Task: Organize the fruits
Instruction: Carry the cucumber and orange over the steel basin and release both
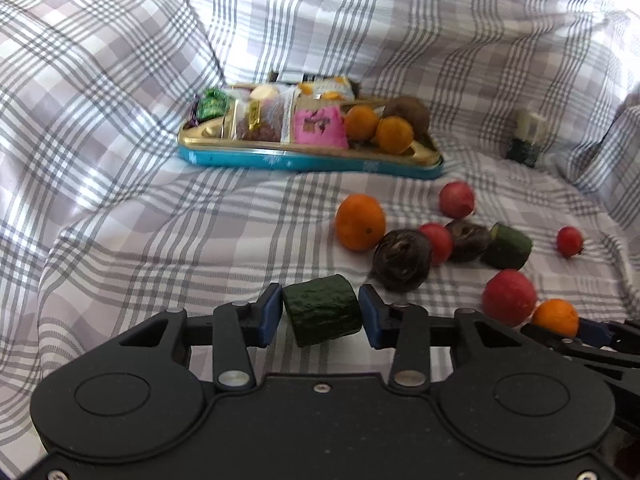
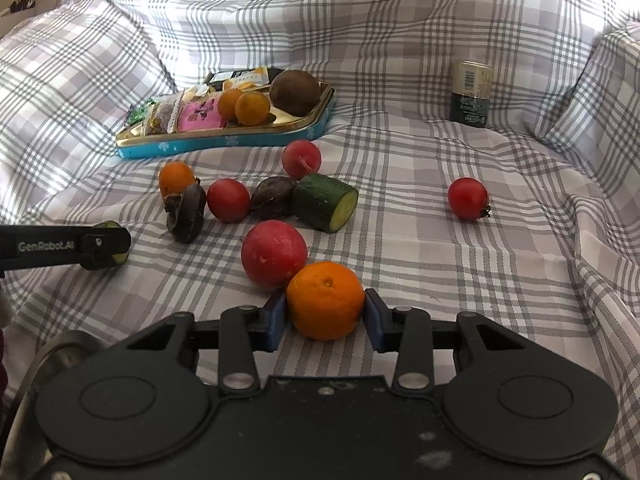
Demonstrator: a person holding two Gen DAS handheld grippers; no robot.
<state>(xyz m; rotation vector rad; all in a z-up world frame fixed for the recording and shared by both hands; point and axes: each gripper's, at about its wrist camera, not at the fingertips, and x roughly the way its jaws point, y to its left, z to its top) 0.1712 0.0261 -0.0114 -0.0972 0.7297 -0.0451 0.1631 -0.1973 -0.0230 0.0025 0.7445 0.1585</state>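
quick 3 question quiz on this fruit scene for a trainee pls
1. True or false: the left gripper is closed on a cucumber piece.
2. What sits between the right gripper's pads? A tomato, B orange, C jar.
3. Fill in: the two small oranges already put away lie in the ___ tin.

Key
1. True.
2. B, the orange, which touches a red fruit.
3. Blue; snack packets share it.
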